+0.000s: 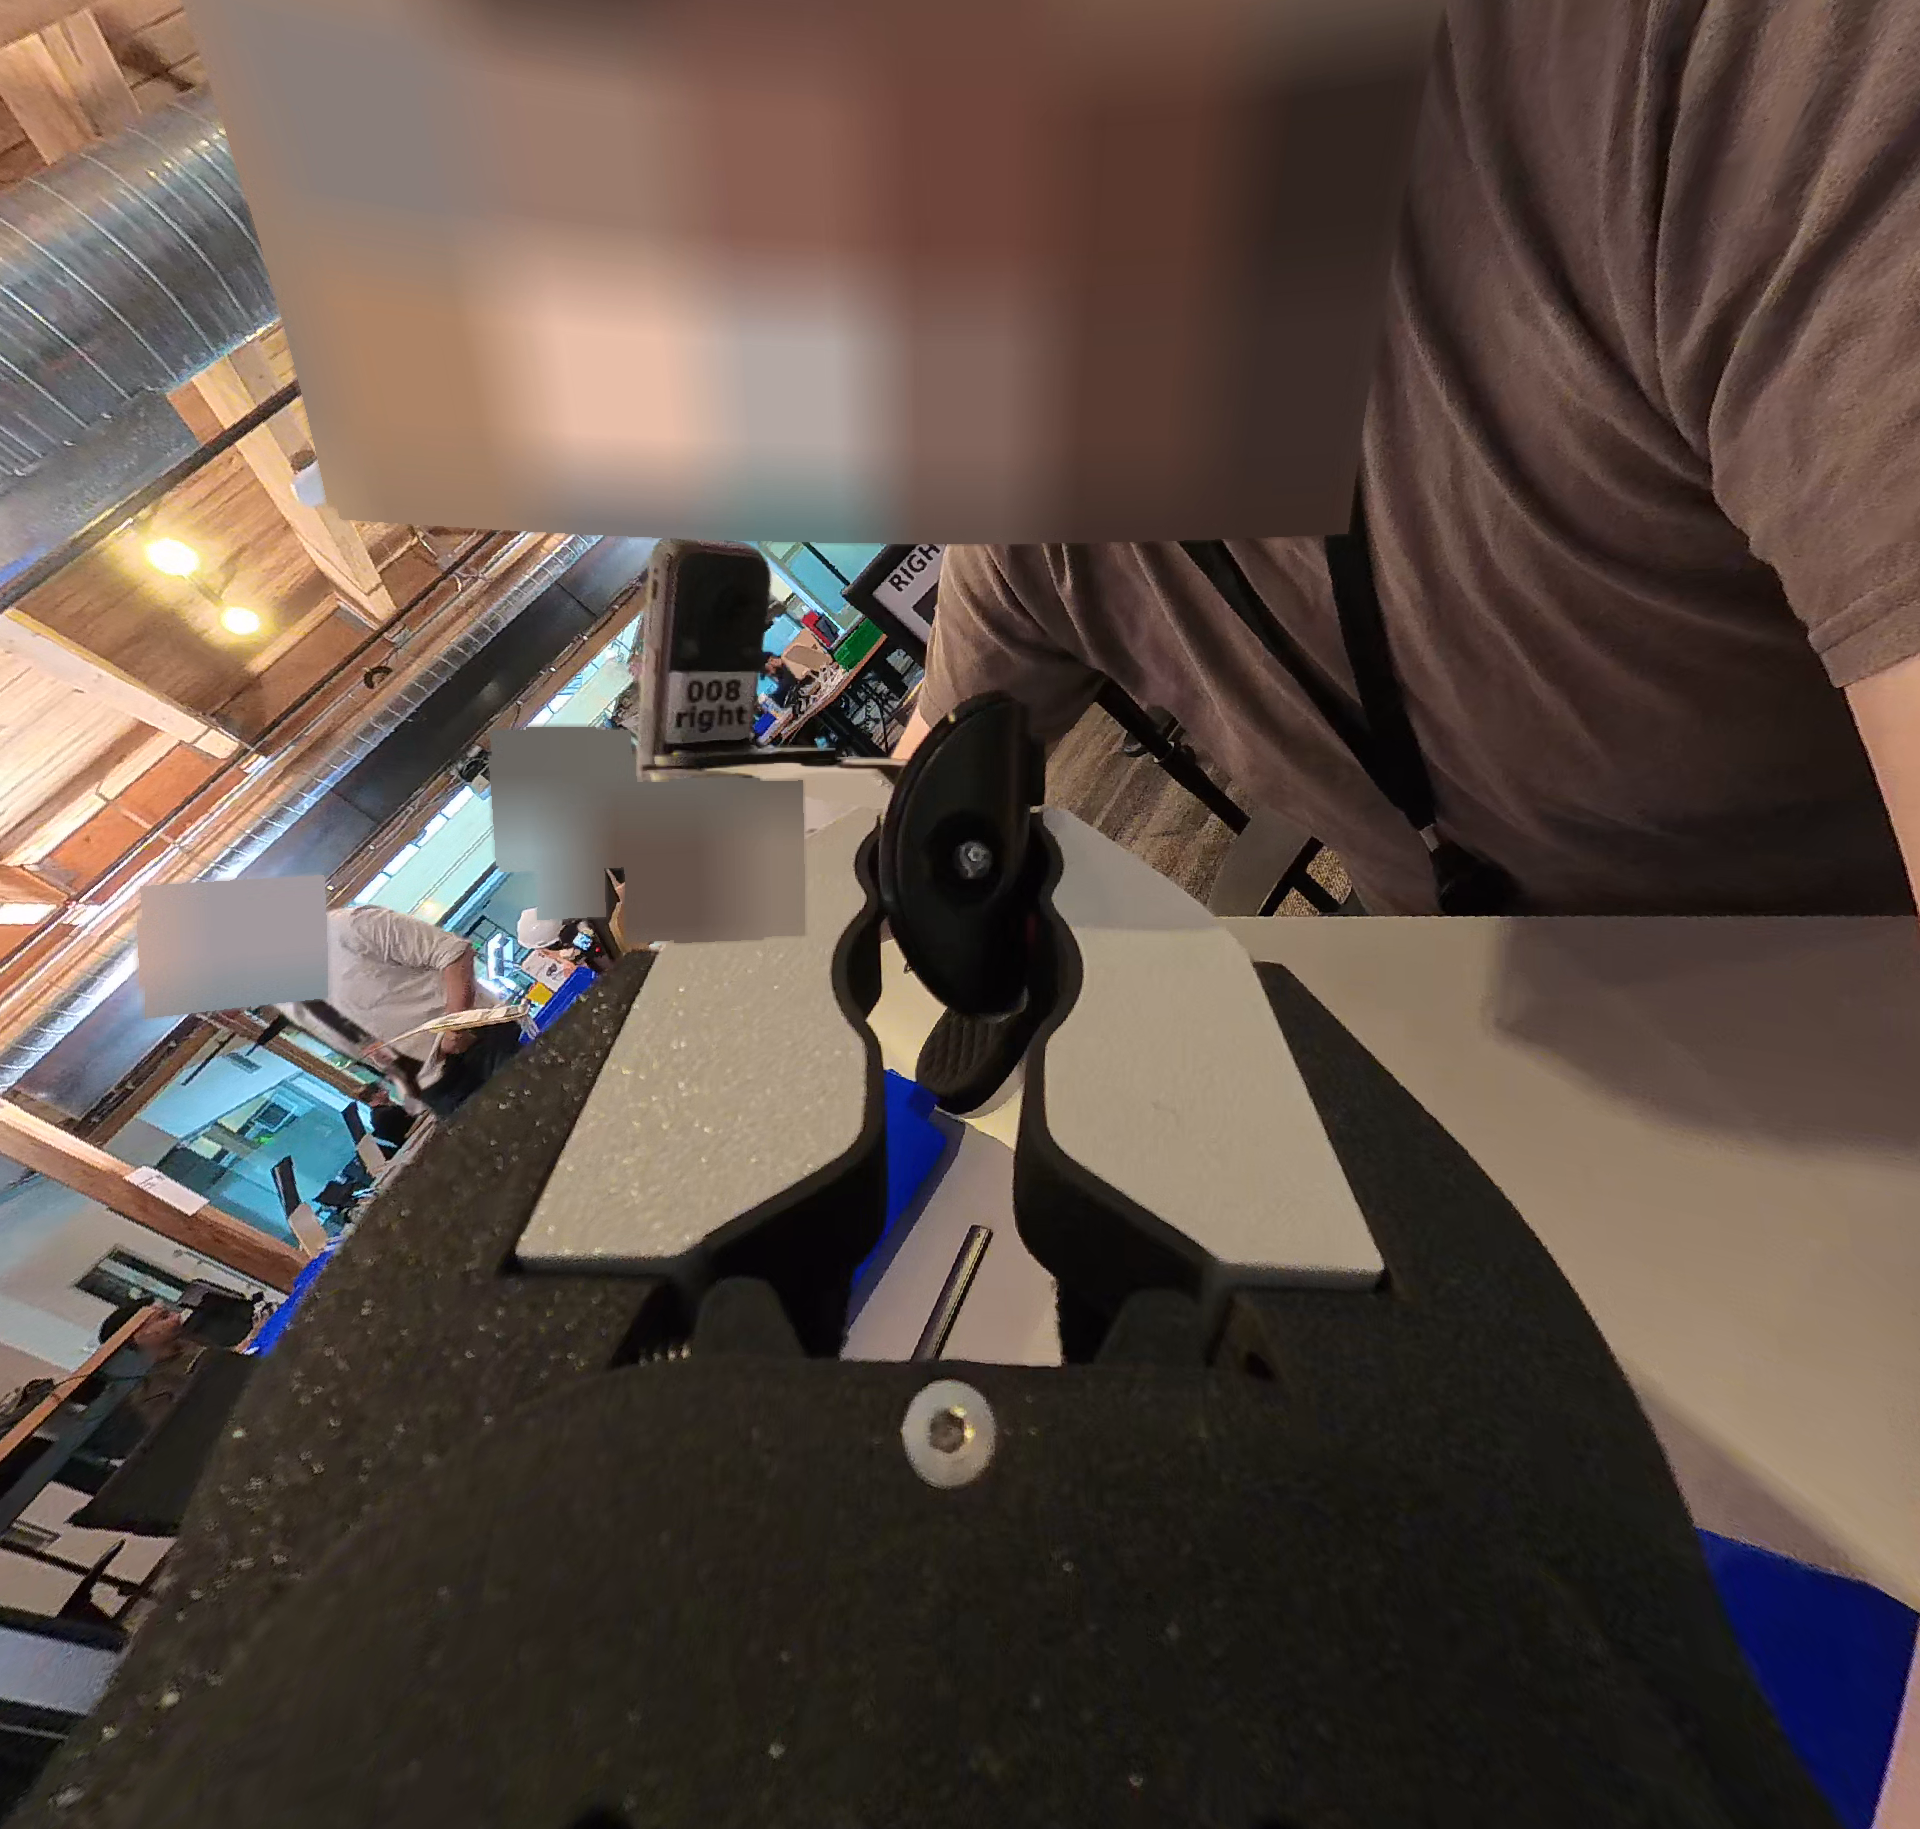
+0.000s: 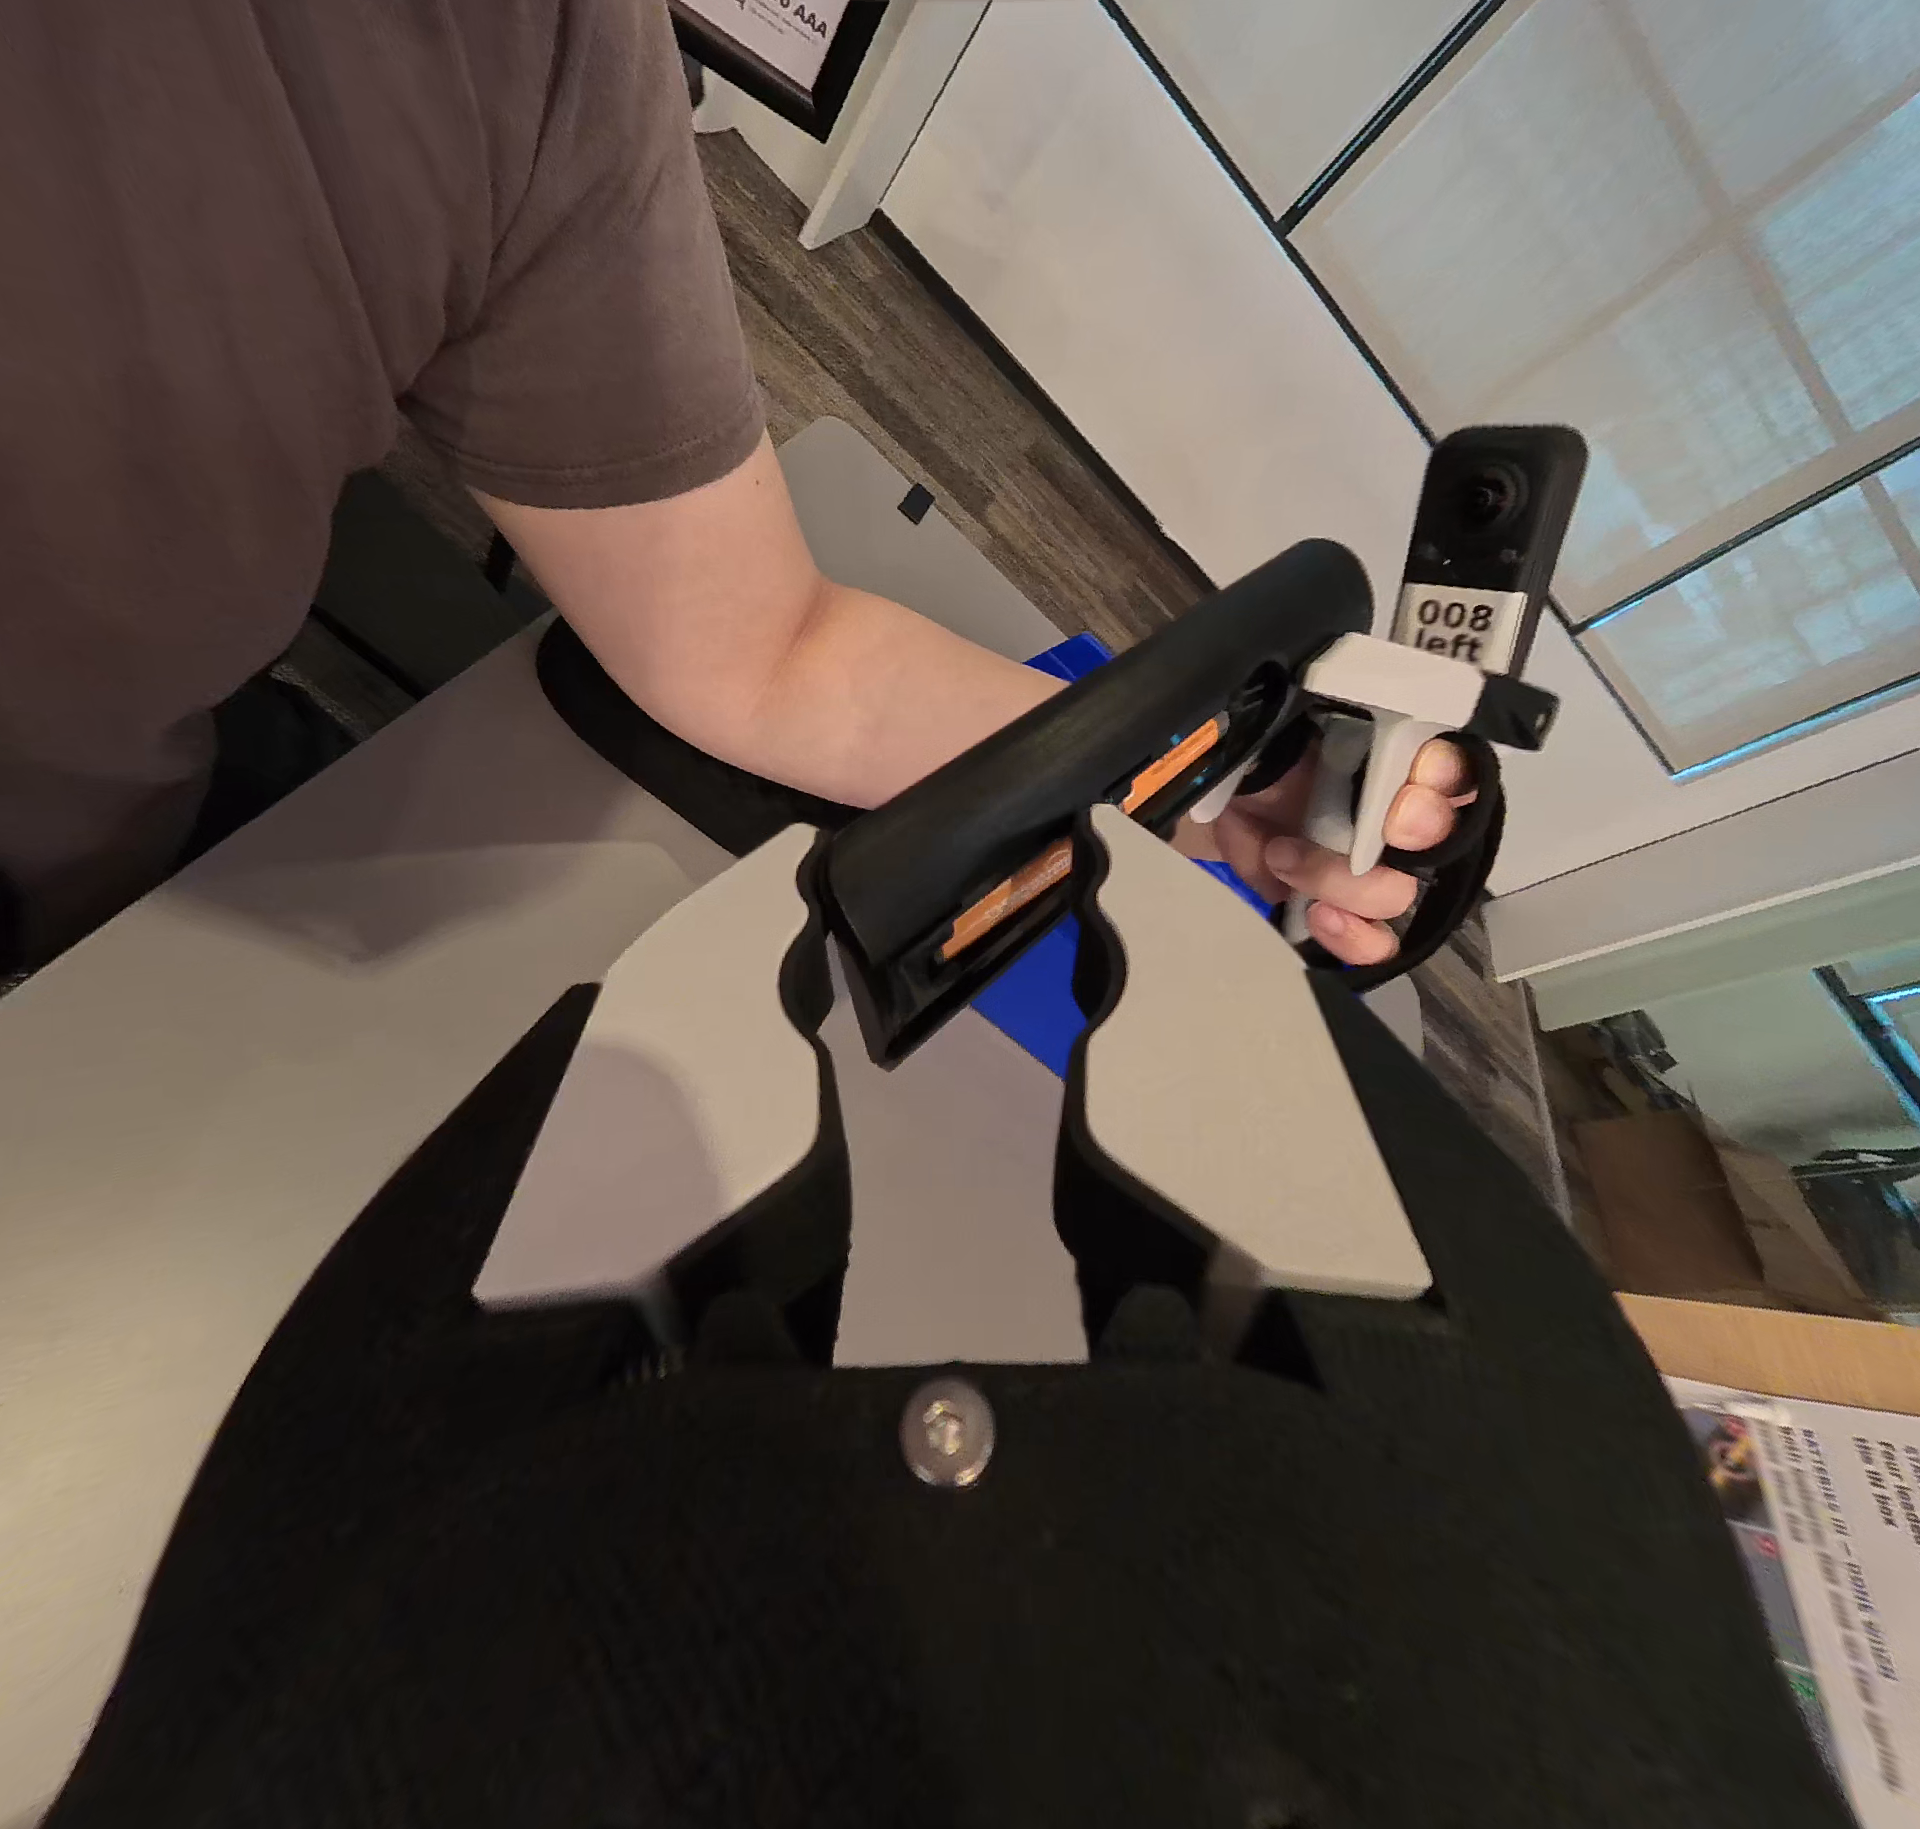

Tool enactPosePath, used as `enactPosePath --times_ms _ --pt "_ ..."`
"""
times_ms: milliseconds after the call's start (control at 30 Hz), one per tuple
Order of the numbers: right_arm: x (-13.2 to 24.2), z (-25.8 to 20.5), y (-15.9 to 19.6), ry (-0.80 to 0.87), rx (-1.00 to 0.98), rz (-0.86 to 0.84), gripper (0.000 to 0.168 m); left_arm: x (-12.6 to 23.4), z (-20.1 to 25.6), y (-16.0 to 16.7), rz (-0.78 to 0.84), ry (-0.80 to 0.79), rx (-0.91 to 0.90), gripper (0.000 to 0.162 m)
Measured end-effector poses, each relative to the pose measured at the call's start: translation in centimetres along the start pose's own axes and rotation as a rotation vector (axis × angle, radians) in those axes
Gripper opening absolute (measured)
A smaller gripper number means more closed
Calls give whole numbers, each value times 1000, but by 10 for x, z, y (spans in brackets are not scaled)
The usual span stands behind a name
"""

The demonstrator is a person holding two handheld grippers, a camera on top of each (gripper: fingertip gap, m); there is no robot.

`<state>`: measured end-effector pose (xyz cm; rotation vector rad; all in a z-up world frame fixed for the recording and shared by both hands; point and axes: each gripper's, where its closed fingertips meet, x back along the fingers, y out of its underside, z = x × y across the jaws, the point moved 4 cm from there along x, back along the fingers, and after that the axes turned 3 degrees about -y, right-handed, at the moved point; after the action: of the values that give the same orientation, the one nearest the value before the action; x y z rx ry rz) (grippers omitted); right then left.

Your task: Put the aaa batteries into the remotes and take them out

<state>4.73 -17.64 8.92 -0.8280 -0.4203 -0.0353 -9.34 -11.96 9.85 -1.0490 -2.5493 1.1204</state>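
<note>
Between the two grippers, lifted above the white worktop [image 2: 260, 948], a black remote [image 2: 1091, 730] is held at both ends with its battery bay open and two orange batteries [image 2: 1003, 901] seated inside. The right gripper [image 2: 951, 906] has its fingers [image 2: 717, 958] clamped on the near end of the remote. In the left wrist view the remote [image 1: 966, 865] appears end-on, a small screw in its face, pinched by the fingers of the left gripper [image 1: 961, 938]. The person's hand [image 2: 1351, 844] squeezes the left gripper's white trigger, beneath its black camera [image 2: 1496, 532]. A blue bin [image 2: 1029, 990] lies on the worktop below the remote.
</note>
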Motion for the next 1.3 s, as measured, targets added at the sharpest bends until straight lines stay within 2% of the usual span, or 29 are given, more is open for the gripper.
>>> enactPosePath --times_ms 267,367,800,967,1100,1200,1300 --pt "1 2 9 60 -2 -43 47 0 0 -2 -1 -4 -11 23" --pt "1 1 7 97 58 -47 42 1 -1 -2 3 -8 -6 23" --pt "1 -1 9 39 32 -87 41 -1 -1 0 8 4 11 24" --pt "3 1 10 98 58 -86 39 0 -3 1 0 -14 11 24" --pt "3 -2 18 65 4 -98 42 -1 -3 4 -19 -4 24 24" --pt "7 3 19 110 -42 -71 39 1 -6 5 -8 -31 29 24" --pt "13 9 27 170 -133 -34 55 0 -10 8 -25 -45 35 24"
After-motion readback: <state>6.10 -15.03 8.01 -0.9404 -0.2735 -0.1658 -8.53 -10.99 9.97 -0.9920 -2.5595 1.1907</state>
